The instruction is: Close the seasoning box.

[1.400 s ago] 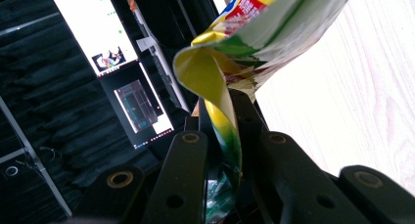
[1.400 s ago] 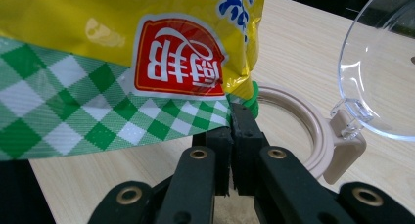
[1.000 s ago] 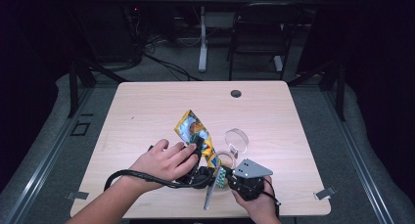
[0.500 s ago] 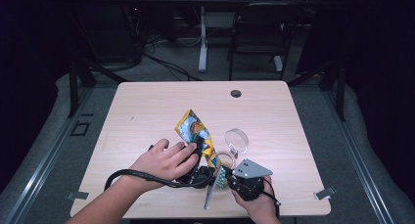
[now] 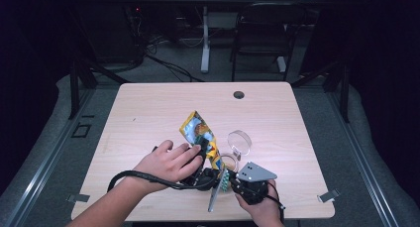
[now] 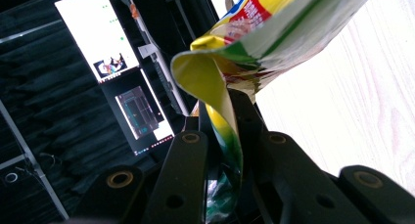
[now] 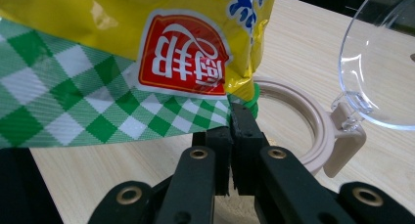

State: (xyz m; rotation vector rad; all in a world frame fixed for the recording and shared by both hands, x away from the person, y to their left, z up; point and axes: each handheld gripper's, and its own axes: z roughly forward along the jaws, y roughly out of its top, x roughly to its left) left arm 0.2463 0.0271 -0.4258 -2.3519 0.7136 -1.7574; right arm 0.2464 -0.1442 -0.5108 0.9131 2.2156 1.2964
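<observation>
The snack pouch [image 5: 200, 138] is a thin printed-film bag, yellow with a green-and-white check band and a red logo patch. It is held off the wooden table [image 5: 148, 113] near the front edge, tilted up and away from the person, directly above a round container with a beige rim [image 7: 298, 136]. The container's clear hinged lid [image 5: 239, 141] stands open on the far side.

The left gripper [image 6: 222, 131] has both jaws closed on a folded edge of the pouch; in the left gripper view the film runs down between the jaws and creases sharply there. The right gripper [image 7: 230, 131] has its jaws pressed together at the lower corner of the pouch, on the checked band; the right gripper view shows the film edge meeting the jaw tips, so it appears pinched there, though how far the film reaches in cannot be told.

Handling judgement:
- The pouch is light and limp. The film buckles and folds where it is gripped and will not hold its shape unsupported.
- The surface is glossy and probably slippery; a pinch on a single layer may slide.
- The sealed seams and corners are the stiffest parts and the best grip points.
- Pulling the two grips apart may tear the film abruptly and spill the contents; the opening should be kept over the container.
</observation>
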